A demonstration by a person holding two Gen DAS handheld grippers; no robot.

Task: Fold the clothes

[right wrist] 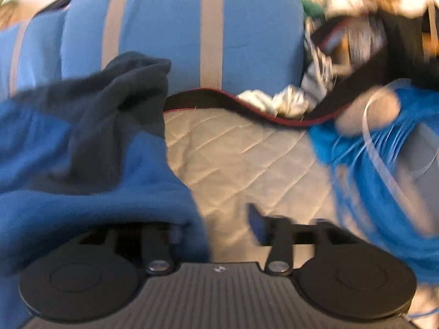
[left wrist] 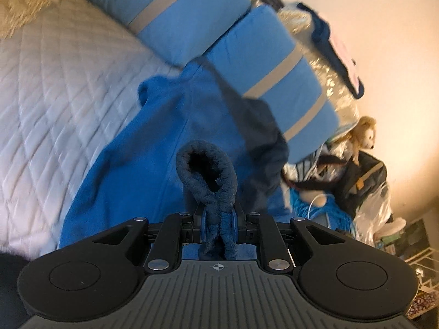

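A blue fleece garment (left wrist: pixel 123 164) with a dark navy part (left wrist: pixel 258 142) lies spread on the quilted bedcover (left wrist: pixel 55 96). My left gripper (left wrist: pixel 218 219) is shut on a bunched fold of dark navy fabric (left wrist: pixel 208 170), which rises in a loop above the fingers. In the blurred right wrist view the same blue garment (right wrist: pixel 96 205) and its navy part (right wrist: pixel 115 104) fill the left side. It drapes over and hides the left finger. My right gripper (right wrist: pixel 216 227) stands open, its right finger (right wrist: pixel 256 222) bare above the bedcover (right wrist: pixel 247 150).
Blue pillows with grey stripes (left wrist: pixel 178 13) (right wrist: pixel 178 27) lean behind the garment. A black strap with a red edge (right wrist: pixel 247 104) crosses the bed. A bright blue shaggy item (right wrist: pixel 370 164), a stuffed toy (left wrist: pixel 362 134), a black bag (left wrist: pixel 365 181) and plastic wrapping crowd the right.
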